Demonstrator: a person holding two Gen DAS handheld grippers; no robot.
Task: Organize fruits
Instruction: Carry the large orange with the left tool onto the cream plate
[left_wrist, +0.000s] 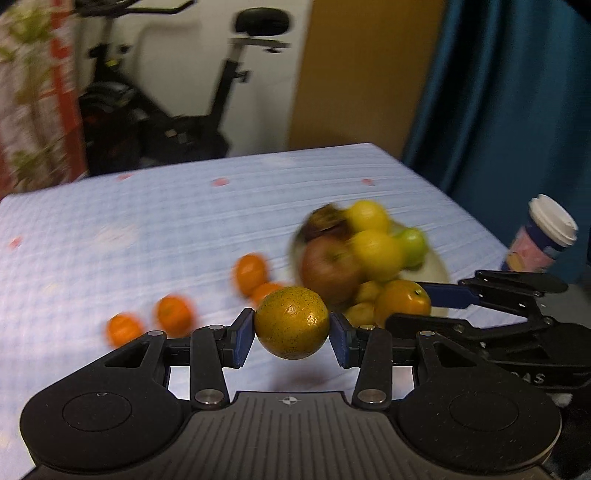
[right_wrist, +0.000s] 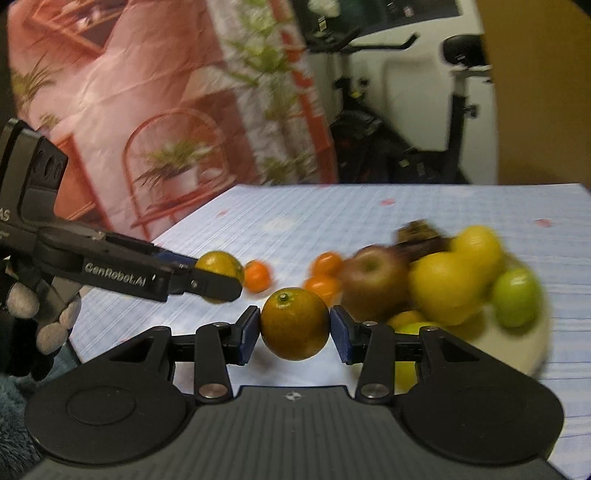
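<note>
My left gripper (left_wrist: 291, 332) is shut on a greenish-yellow speckled orange (left_wrist: 291, 314), held above the table. In the right wrist view the same gripper (right_wrist: 218, 277) comes in from the left with that fruit (right_wrist: 218, 262). My right gripper (right_wrist: 294, 332) is shut on a darker orange (right_wrist: 294, 317); it shows again (left_wrist: 410, 306) at the plate's near edge. A white plate (left_wrist: 441, 273) (right_wrist: 532, 354) carries a red apple (left_wrist: 330, 266) (right_wrist: 373, 280), yellow lemons (left_wrist: 376, 254) (right_wrist: 447, 286) and a green fruit (left_wrist: 412, 242) (right_wrist: 517, 297). Several small tangerines (left_wrist: 173, 312) (right_wrist: 257, 276) lie left of the plate.
A light blue checked cloth (left_wrist: 147, 221) covers the table. A lidded paper cup (left_wrist: 543, 236) stands at its right edge by a blue curtain (left_wrist: 498, 110). An exercise bike (left_wrist: 184, 110) and a floral hanging (right_wrist: 147, 129) are behind. A gloved hand (right_wrist: 33, 321) holds the left gripper.
</note>
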